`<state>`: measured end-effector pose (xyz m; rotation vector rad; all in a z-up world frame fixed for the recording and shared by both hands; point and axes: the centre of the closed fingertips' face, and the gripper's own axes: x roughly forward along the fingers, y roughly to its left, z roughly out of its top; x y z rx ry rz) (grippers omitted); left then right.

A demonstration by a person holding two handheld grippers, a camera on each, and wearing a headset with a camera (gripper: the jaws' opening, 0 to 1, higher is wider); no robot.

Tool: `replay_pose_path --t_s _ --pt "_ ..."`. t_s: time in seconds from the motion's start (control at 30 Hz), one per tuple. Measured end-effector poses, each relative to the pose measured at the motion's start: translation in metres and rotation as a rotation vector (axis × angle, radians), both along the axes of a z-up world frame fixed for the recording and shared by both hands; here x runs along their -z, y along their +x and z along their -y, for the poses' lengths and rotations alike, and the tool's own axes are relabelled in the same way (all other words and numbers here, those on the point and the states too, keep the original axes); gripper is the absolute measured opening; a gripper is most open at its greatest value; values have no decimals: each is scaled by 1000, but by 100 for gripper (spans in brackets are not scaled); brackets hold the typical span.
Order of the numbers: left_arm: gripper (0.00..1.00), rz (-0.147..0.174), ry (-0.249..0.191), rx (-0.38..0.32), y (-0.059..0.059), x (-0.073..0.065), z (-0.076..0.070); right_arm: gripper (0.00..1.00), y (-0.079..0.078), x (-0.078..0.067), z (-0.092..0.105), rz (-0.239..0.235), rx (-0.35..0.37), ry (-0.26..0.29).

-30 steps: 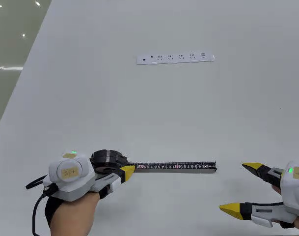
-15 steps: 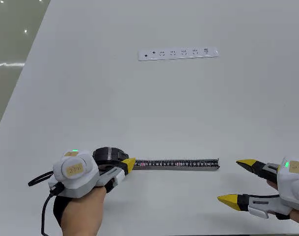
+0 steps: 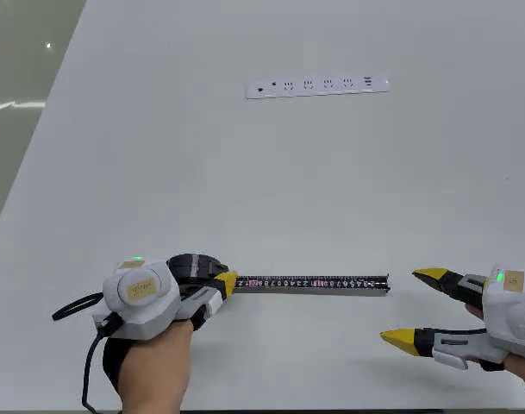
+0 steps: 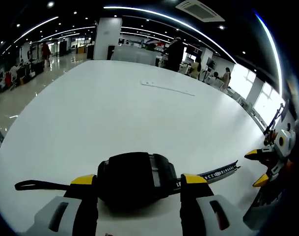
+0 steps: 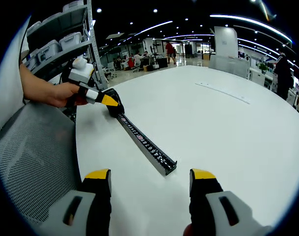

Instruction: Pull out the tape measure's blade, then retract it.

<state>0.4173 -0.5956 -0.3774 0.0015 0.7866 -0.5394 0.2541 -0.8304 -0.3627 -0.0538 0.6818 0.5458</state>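
- Since 1.0 s ago: the right gripper (image 3: 400, 305) has come closer to the free end of the blade (image 3: 314, 283); it is now just beside it, not touching. The left gripper (image 3: 212, 289) stays on the tape measure (image 3: 193, 267). Blade extension looks about the same.
- Position: the tape measure sits by the near edge of the counter (image 3: 245, 172), left of middle. The blade lies flat along that edge, running rightward.
- Jaws: left clamped on the tape measure's case, one jaw each side. Right jaws apart, holding nothing, the blade end just ahead of the gap.
- Step in hand (judgement): taking the blade end. Bring the jaws low and level, pinch across the flat of the blade, keep the case pinned, and pull in line to avoid a kink.
- Count: one tape measure, one blade, two grippers, one power strip (image 3: 318, 84) toward the far edge.
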Motion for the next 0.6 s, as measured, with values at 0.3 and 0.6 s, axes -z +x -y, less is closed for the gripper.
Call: replay_pose_path --t_s 0.3,0.6 --pt "62 -4 6 -4 -1 1 -3 64 5 1 -1 4 -11 -3" --pt "62 -13 18 -13 2 2 -2 64 5 3 -1 2 -14 -3"
